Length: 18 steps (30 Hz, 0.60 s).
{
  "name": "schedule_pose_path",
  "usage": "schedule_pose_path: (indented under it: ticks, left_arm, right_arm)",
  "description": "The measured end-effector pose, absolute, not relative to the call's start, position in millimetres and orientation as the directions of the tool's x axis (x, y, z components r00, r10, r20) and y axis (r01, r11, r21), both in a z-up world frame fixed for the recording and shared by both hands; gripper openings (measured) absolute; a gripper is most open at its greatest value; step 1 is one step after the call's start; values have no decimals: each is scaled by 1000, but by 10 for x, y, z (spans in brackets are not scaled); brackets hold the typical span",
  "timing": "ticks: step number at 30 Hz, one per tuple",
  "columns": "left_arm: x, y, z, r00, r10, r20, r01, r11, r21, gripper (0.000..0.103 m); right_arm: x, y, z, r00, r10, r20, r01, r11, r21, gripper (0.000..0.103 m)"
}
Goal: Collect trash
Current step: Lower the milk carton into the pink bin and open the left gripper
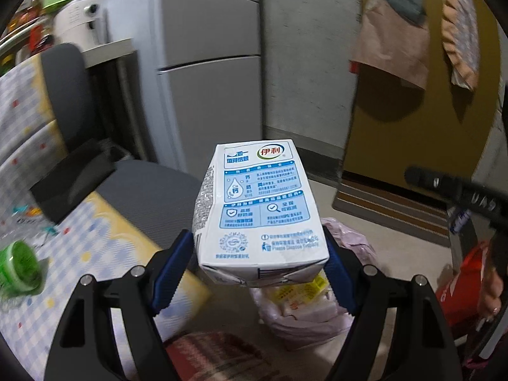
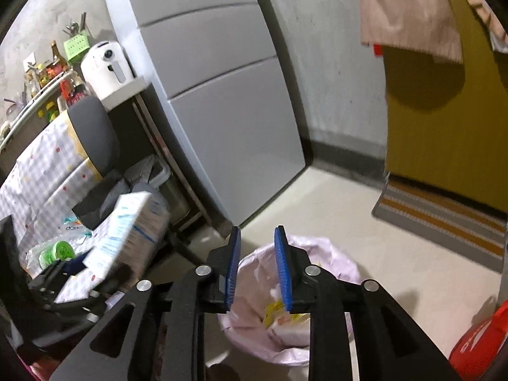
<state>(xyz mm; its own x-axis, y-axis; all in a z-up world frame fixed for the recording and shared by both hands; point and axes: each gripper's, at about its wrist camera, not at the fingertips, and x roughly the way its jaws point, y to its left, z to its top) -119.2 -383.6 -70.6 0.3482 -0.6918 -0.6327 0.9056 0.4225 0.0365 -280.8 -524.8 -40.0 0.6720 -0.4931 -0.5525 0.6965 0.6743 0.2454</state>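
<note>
A white and blue milk carton (image 1: 257,216) is clamped between the blue pads of my left gripper (image 1: 257,233), held up in the air just past the table corner. Below and behind it on the floor stands a pink trash bag (image 1: 317,314) with yellow and white wrappers inside. In the right wrist view my right gripper (image 2: 257,231) hovers over the same pink bag (image 2: 320,254), its jaws a narrow gap apart with nothing between them. The carton (image 2: 127,238) shows blurred at the left there, to the left of the bag.
A table with a checked cloth (image 1: 79,247) carries a green round lid (image 1: 19,266) and clear plastic scraps. A grey chair (image 1: 152,190) and a grey fridge (image 1: 206,63) stand behind. A striped doormat (image 2: 444,219) and a red bag (image 2: 482,349) lie to the right.
</note>
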Motion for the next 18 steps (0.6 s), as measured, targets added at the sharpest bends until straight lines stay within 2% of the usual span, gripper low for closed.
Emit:
schedule_pose_path:
  ticks: [9, 11, 18]
  left_arm:
    - [-1439, -4338, -928, 239, -695, -678, 956, 291, 39, 78]
    - [-1447, -4398, -979, 256, -681, -686, 953, 295, 63, 93]
    - [-1126, -4074, -1039, 311, -634, -708, 916, 399, 45, 94]
  right_arm:
    - [-3062, -5359, -299, 656, -547, -520, 724, 650, 231, 29]
    - [-3070, -5376, -316, 653, -547, -524, 728, 646, 232, 29]
    - [-2965, -5356, -375, 655, -527, -541, 717, 659, 226, 31]
